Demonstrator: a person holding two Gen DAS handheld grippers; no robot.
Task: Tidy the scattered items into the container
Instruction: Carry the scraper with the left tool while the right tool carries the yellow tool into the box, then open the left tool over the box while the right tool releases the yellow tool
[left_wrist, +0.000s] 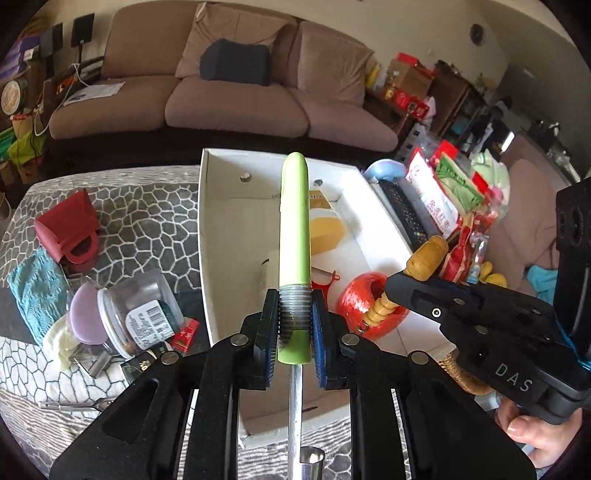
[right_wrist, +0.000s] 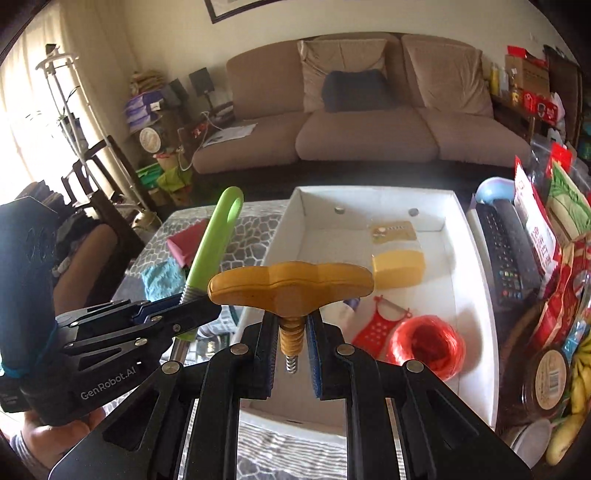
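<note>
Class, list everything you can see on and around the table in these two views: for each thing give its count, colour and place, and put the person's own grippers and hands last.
box: 1, white, open, on the table
twine roll: 1, red, in the box's near right corner
yellow block: 1, in the box
red perforated piece: 1, in the box beside the twine
green-handled tool: 1, held over the box
wooden T-handle corkscrew: 1, tan, held over the box
clear jar: 1, lying left of the box
red pouch: 1, table's left
remote: 1, black, right of the box
sofa: 1, brown, behind
left gripper: shut on the green-handled tool
right gripper: shut on the corkscrew
hand: on the right gripper
</note>
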